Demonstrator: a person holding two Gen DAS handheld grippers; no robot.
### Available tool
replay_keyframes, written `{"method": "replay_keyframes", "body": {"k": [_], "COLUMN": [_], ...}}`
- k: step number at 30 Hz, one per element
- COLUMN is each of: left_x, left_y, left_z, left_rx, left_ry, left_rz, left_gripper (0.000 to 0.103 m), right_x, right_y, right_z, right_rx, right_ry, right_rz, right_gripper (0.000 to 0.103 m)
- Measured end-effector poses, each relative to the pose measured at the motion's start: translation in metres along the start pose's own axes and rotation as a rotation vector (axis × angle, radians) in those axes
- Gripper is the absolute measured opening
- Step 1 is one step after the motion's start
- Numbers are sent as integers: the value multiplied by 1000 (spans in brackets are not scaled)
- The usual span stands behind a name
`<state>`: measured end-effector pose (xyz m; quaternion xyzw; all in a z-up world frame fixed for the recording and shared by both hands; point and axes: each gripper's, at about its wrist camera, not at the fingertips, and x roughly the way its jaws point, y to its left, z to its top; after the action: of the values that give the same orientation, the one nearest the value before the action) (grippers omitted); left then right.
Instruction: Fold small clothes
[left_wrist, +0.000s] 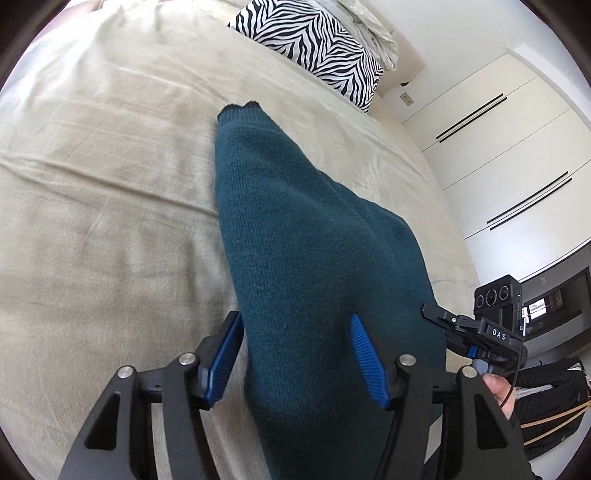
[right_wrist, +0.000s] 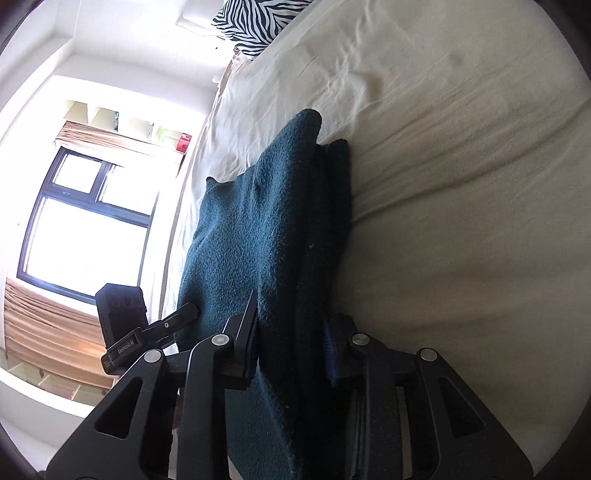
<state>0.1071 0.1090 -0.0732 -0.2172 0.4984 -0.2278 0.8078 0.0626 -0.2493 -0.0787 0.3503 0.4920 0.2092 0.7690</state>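
Note:
A dark teal knitted garment (left_wrist: 295, 229) lies folded lengthwise on a beige bed sheet (left_wrist: 110, 184). My left gripper (left_wrist: 295, 354) is open, its blue pads (left_wrist: 225, 358) spread wide on either side of the garment's near end. In the right wrist view the garment (right_wrist: 258, 229) shows as stacked layers. My right gripper (right_wrist: 291, 332) has its jaws closed onto the thick near edge of these layers. The right gripper also shows in the left wrist view (left_wrist: 436, 314), touching the garment's right edge.
A zebra-striped pillow (left_wrist: 314, 44) lies at the head of the bed. White wardrobe doors (left_wrist: 498, 147) stand to the right of the bed. A bright window (right_wrist: 85, 229) with tan curtains is on the other side. The sheet (right_wrist: 461, 221) stretches wide on both sides.

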Motion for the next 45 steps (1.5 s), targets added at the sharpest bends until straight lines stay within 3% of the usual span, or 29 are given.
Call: {"method": "replay_keyframes", "body": {"k": [2,5,7,8,11,13,16,19,24,27,30,38,45], "left_x": [-19,-57,-84,-96,-128,-145,-171,-194,-205,-199,-186,-137,-116], "left_y": [-11,-37,-58,-69,-101,-121,-149,-162,-164,-153,-145,-139,-123], "left_z": [-7,-30,-45,-53,-71,-82,-89,-92,-97,-92,-93,-104,-107], "left_rx": [37,138,212,246,337,392,459,445,430,346,273,304,280], "left_ry": [-68,-190,-299,-356,-462,-508,-589,-657,-648,-592,-546,-415,-352], "left_rz": [21,119,193,225,343,397,438,515,557,538,503,561,554], "left_gripper": [84,98,103,103,103,103,103,103,103,103,103,103,103], "right_x": [-21,-57,-85,-97,-132,-160,-195,-220,-243,-254,-248,-164,-111], "right_y": [8,21,30,39,70,88,121,156,203,219,227,189,149], "right_z": [-7,-21,-32,-39,-53,-62,-87,-106,-125,-133,-134,-129,-125], "right_rx": [-26,-47,-82,-115,-232,-302,-383,-460,-565,-576,-548,-429,-369], "right_ry": [-56,-161,-256,-311,-432,-519,-696,-825,-896,-902,-835,-531,-424], "right_rz": [-41,-121,-189,-236,-341,-409,-415,-431,-479,-435,-434,-575,-634], "right_gripper": [27,33,50,58,63,83,100,103,103,103,103,103,103]}}
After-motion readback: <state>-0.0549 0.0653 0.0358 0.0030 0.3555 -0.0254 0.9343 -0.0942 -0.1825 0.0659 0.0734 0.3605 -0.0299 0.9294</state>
